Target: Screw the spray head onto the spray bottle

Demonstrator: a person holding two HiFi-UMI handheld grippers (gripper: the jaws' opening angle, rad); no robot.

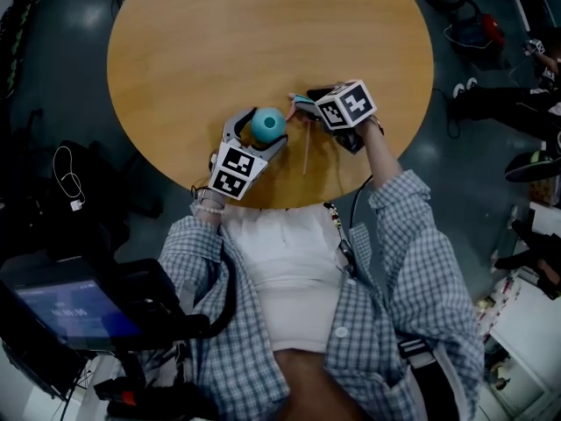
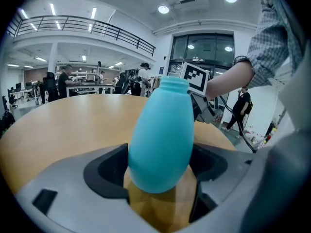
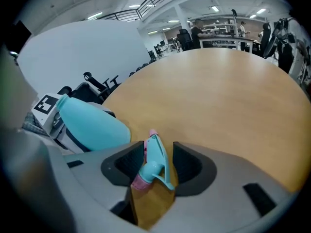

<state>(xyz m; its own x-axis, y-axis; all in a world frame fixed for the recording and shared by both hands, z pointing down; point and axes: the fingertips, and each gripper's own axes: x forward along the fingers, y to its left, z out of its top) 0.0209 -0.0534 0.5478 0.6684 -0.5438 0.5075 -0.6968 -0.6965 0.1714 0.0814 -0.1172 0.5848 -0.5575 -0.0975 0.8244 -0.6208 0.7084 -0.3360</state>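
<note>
A teal spray bottle (image 1: 268, 123) with a bare, open neck sits between the jaws of my left gripper (image 1: 261, 137), which is shut on its body near the table's front edge. In the left gripper view the bottle (image 2: 163, 135) fills the gap between the pads. The spray head (image 3: 151, 163), teal with a pink collar, lies between the jaws of my right gripper (image 3: 154, 171). It leans on the left pad with a gap on the right, so that gripper is open. In the head view the spray head (image 1: 302, 103) lies just right of the bottle, and its thin tube (image 1: 306, 154) trails toward me.
The round wooden table (image 1: 263, 33) stretches away behind both grippers. The near edge (image 1: 289, 204) is close under my hands. Cables and bags (image 1: 473, 29) lie on the dark floor, and a screen on a stand (image 1: 70, 310) is at my left.
</note>
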